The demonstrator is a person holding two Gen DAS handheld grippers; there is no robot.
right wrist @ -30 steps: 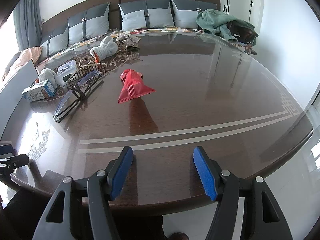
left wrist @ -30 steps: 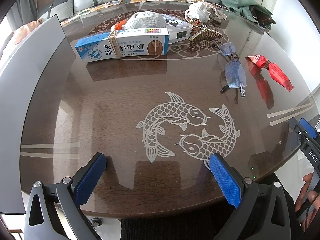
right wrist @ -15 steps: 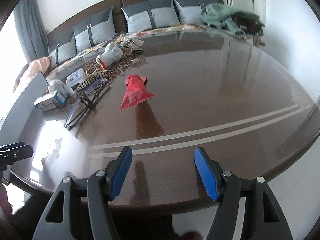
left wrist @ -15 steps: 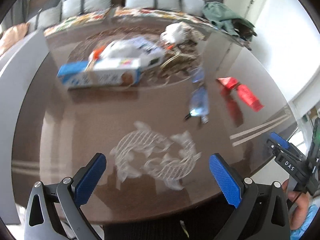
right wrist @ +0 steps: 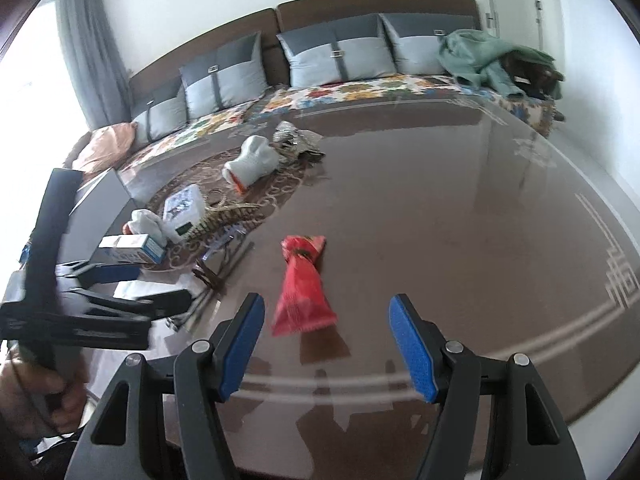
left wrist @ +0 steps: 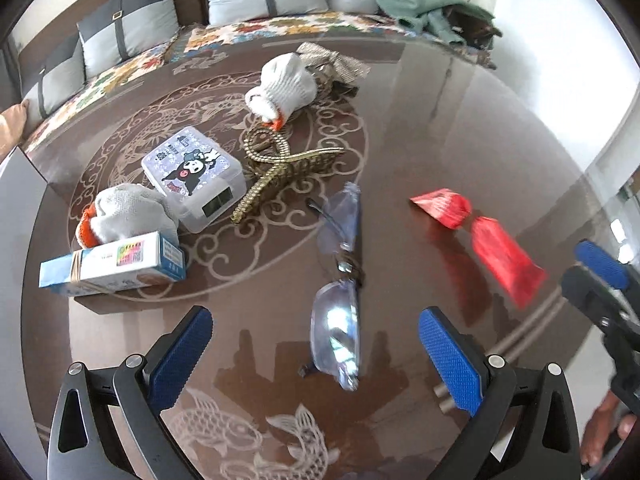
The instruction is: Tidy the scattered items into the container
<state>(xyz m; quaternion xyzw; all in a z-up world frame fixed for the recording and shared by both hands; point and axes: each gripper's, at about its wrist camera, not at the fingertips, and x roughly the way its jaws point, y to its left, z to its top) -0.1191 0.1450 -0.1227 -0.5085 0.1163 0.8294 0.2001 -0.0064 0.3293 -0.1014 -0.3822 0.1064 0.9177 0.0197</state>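
Left jaws: my left gripper [left wrist: 316,364] is spread, glasses [left wrist: 340,280] lying between them.
Right jaws: my right gripper [right wrist: 326,344] is spread, red packet [right wrist: 302,288] just ahead.
Container: grey bin [right wrist: 96,208] far left of the jaws.
Progress: everything I see lies on the table [right wrist: 440,240].
Change: both grippers moved in from the table edge.

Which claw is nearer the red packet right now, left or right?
Right. The right claw is open with the red packet lying just ahead between its fingers. The left claw is open over the glasses, with the packet off to its right.
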